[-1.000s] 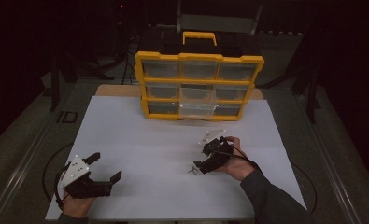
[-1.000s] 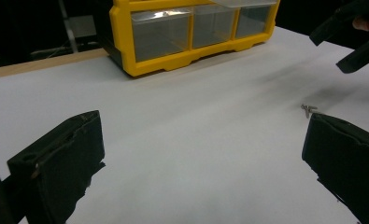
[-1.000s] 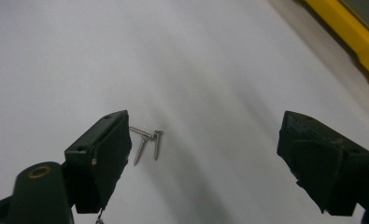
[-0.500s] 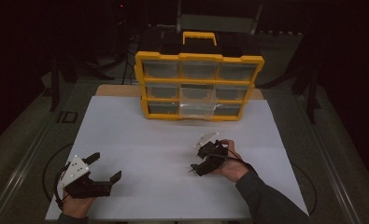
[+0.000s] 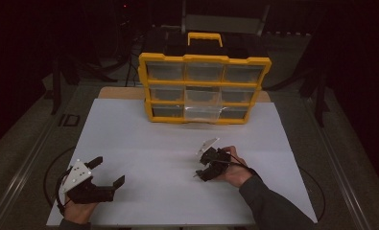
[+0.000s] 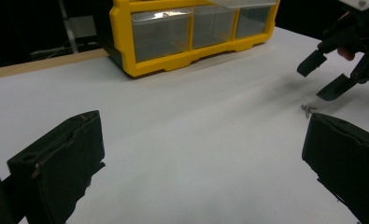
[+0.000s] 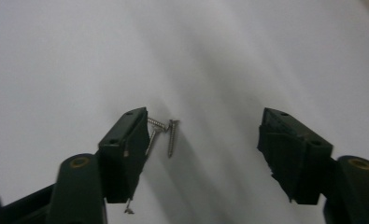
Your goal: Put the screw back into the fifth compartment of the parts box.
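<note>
Right gripper [image 5: 202,165] has sunk toward the worktop [image 5: 144,139] since the earlier frame, and its jaws have just been closing; left gripper [image 5: 108,172] hasn't shifted. Nearest, left gripper sits at the near left corner, jaws spread wide, nothing between them. Right gripper is near centre-right, tipped down over the screws [image 7: 166,133]; jaws still apart with the screws lying loose on the white sheet between them, right against the inner face of one jaw, well clear of the other, not pinched yet. One more screw [image 7: 128,207] pokes out below that same jaw. Far side: yellow organizer [image 5: 205,88] stands upright at the back edge, one clear drawer [image 5: 202,112] in the lower middle sticking out. Progress guess: early, grasp only being set up; left to do is pinch, lift, and probably carry to that drawer.
</note>
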